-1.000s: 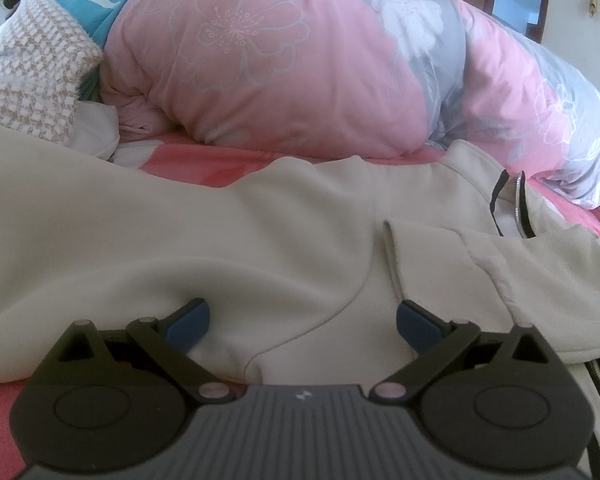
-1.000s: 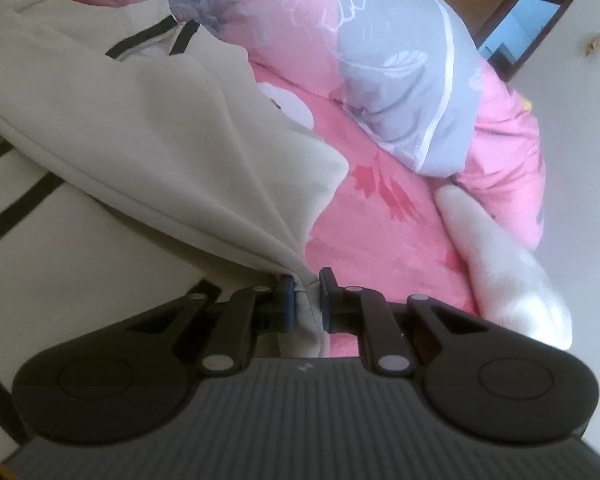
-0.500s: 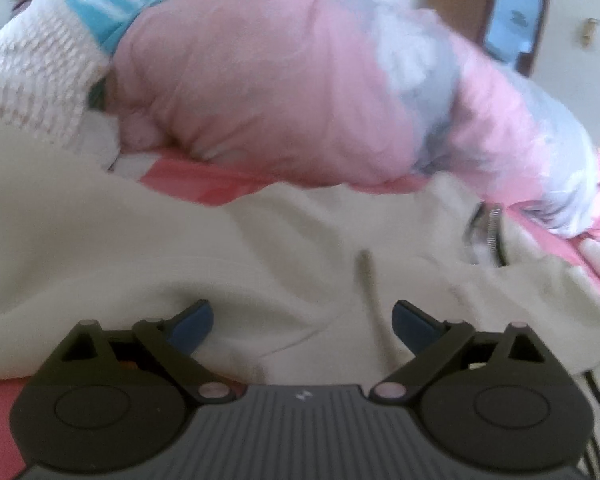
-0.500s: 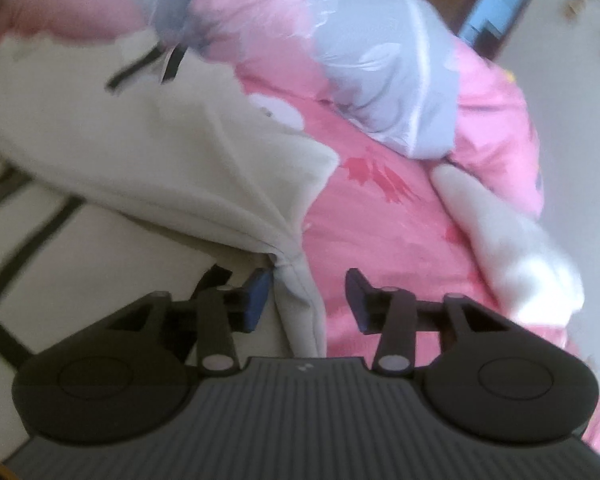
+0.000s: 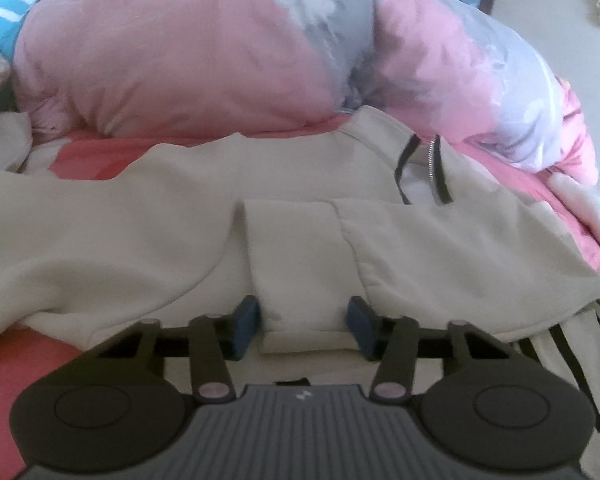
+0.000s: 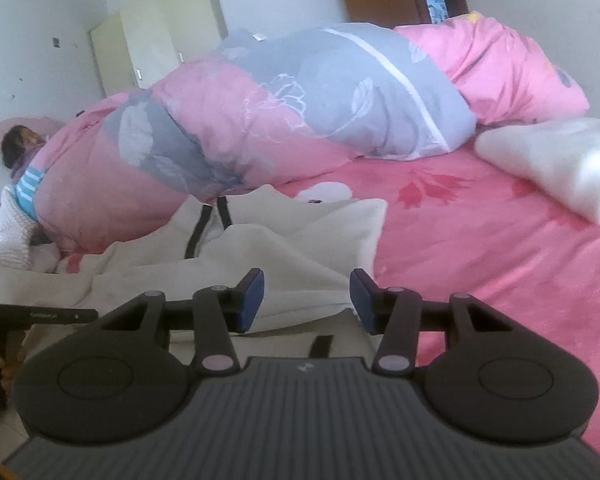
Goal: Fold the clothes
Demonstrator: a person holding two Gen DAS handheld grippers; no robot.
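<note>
A cream zip jacket [image 5: 140, 220] with black trim lies spread on the pink bed, its zipper neck [image 5: 432, 168] towards the duvet. The end of a folded-over sleeve [image 5: 300, 264] lies between the pads of my left gripper [image 5: 303, 326]. The jaws are closing and the pads stand at the cuff's edges without squeezing it. In the right wrist view the jacket [image 6: 300, 240] lies rumpled ahead. My right gripper [image 6: 307, 296] hovers over its near edge, jaws opening and nothing between them.
A rolled pink and grey flowered duvet [image 6: 300, 112] runs along the far side of the bed. A person's head [image 6: 20, 148] shows at its left end. A white pillow [image 6: 552, 168] lies on the pink sheet [image 6: 480, 260] at right. A wardrobe [image 6: 160, 40] stands behind.
My left gripper slid forward to the sleeve end and its jaws narrowed around it. My right gripper let go of the jacket's edge, rolled level and rose away from it.
</note>
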